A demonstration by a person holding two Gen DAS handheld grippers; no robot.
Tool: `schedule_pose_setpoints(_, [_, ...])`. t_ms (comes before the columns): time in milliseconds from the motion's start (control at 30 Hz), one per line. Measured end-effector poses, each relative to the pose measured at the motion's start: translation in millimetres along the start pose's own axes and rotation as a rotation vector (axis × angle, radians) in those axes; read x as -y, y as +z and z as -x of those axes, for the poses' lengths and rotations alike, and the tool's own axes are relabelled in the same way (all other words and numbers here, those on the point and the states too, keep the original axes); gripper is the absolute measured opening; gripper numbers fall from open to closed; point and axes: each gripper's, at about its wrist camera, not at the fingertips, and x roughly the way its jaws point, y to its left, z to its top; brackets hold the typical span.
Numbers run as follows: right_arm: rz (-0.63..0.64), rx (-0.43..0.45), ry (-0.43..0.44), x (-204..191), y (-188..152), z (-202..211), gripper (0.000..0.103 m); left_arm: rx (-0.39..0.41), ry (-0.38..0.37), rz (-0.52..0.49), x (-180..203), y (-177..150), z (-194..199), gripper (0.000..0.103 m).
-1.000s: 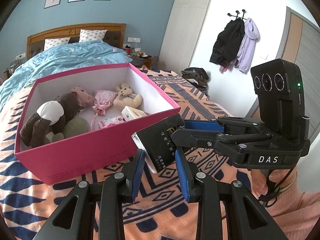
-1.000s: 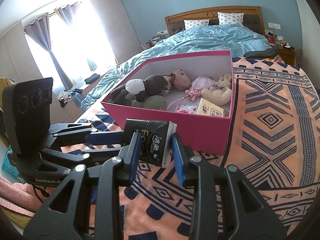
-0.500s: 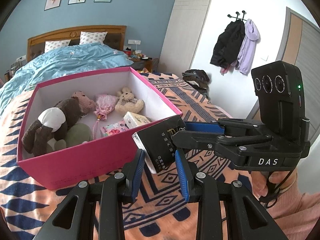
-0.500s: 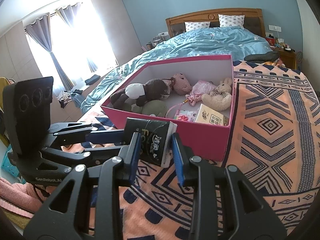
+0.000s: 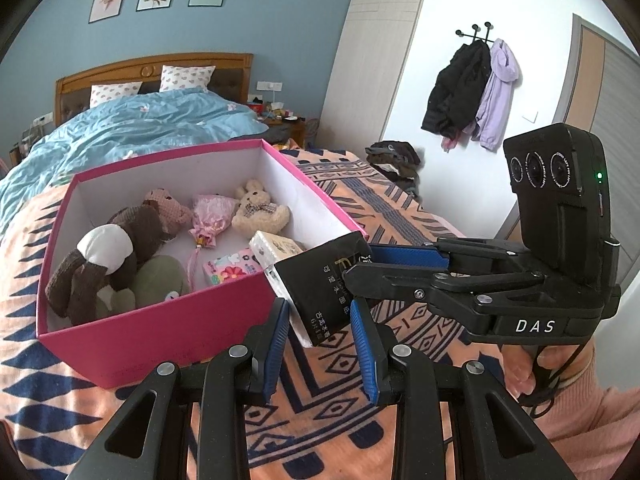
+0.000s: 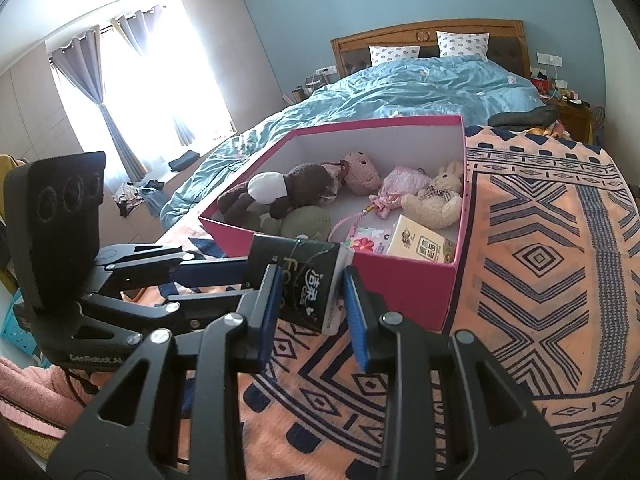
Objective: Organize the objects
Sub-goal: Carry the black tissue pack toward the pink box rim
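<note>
You're holding the black pack (image 5: 320, 288) in the air just off the near right corner of the pink box (image 5: 160, 336), over the patterned blanket (image 5: 400, 208) on the bed. It isn't over the box opening yet. The right gripper (image 5: 360, 264) is coming in from the right, and its jaws are clamping the pack's flat faces, one finger above and one below. The left gripper (image 5: 320, 320) jaws are sitting at a medium gap, bracketing the pack's near lower end. The pads are running very close to both edges, but I can't tell if they're actually touching, so I'm treating the right as the one carrying. The pack's long axis is tilting, high end far and right, low end near and pointing back along the left fingers. The key relation is that the box opening is lying far and left of the pack, past the near wall. The near right part of the floor already has a cream carton (image 6: 420, 240) and a flowered pack in it, and the plush toys (image 5: 120, 248) are filling the left. My read is that the pack needs to go up over the rim, then far and left, landing flat by the carton. The risk is the low end clipping the near wall, so I'm suggesting you level it first.
</note>
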Motion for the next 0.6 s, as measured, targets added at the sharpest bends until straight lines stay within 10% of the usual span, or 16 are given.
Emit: schedule_pose_setpoints(600, [0.007, 0.009, -0.007, 1.9, 5.9, -0.8, 0.034, 0.009, 0.008, -0.007, -1.7, 7.7, -2.4, 0.031])
